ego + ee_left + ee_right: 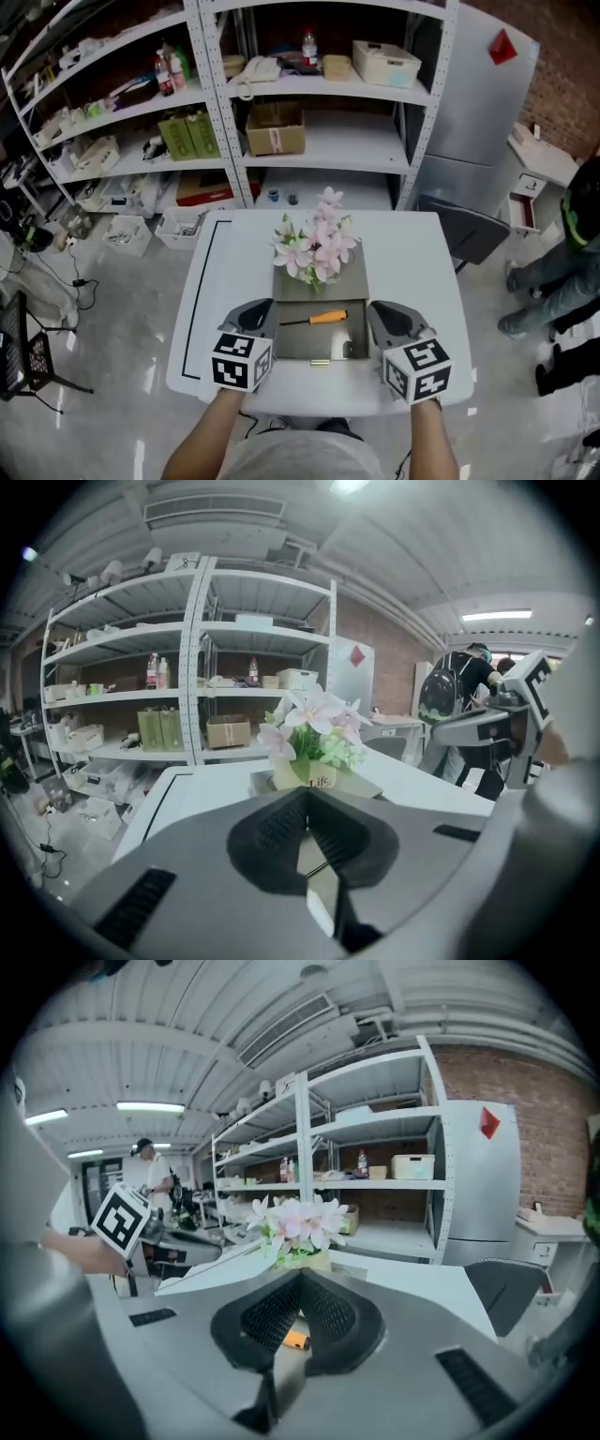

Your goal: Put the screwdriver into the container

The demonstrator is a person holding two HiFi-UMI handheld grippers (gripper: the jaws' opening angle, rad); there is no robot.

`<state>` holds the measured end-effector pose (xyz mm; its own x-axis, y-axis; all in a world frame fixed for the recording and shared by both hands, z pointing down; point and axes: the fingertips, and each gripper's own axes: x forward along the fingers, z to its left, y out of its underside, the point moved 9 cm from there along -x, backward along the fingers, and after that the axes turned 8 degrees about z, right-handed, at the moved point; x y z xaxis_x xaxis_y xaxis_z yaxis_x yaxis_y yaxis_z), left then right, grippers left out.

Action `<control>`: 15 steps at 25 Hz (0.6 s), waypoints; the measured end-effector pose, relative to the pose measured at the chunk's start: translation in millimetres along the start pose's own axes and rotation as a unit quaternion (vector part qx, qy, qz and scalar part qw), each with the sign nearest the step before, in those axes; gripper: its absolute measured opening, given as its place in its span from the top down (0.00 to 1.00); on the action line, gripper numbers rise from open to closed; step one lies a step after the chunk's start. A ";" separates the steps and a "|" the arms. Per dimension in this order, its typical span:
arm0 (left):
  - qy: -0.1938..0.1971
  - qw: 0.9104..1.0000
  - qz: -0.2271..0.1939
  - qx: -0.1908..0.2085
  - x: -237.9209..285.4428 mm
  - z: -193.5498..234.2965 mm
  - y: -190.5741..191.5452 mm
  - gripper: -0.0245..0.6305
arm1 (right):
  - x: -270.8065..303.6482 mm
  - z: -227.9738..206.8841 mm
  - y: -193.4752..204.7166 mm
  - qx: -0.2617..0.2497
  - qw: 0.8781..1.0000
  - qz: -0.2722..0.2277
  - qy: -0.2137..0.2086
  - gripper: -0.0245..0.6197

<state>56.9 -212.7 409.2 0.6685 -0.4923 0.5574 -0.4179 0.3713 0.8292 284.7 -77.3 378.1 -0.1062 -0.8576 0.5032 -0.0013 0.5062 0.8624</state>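
At lower centre of the head view, the screwdriver [317,319] is seen lying inside the grey container [292,345], its orange handle toward the right. At either side of the container, the left gripper [265,309] and the right gripper [376,311] are held with jaws closed together, with nothing gripped. Pink flowers [314,246] are set just above the container in the frame.

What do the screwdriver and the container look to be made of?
The screwdriver: orange handle, matte, likely plastic; thin dark shaft, probably metal. The container: dull olive-grey with flat walls, plastic or painted metal; the look leaves it open.
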 end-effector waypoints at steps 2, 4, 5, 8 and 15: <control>-0.001 1.000 -0.003 -0.001 -3.1 -0.4 -0.3 0.96 | -9.5 -2.6 0.9 0.027 0.999 -0.033 0.011 0.95; -0.002 1.000 -0.005 -0.002 -5.3 0.3 -0.1 0.96 | -14.3 -4.4 1.9 0.043 0.998 -0.052 0.017 0.95; -0.003 1.000 -0.006 -0.003 -6.2 1.0 0.0 0.96 | -15.0 -4.7 2.1 0.045 0.997 -0.055 0.018 0.95; -0.006 1.000 -0.006 -0.005 -8.9 2.1 0.0 0.96 | -15.3 -3.9 1.8 0.039 0.998 -0.052 0.022 0.95; -0.011 1.000 -0.007 -0.011 -8.0 4.5 2.9 0.96 | -12.0 -3.2 0.8 0.046 0.997 -0.056 0.012 0.95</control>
<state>47.5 -211.3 407.3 0.6598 -0.5150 0.5472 -0.3949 0.3819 0.8356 289.1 -66.9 372.9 -0.0768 -0.9104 0.4066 -0.1038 0.4128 0.9049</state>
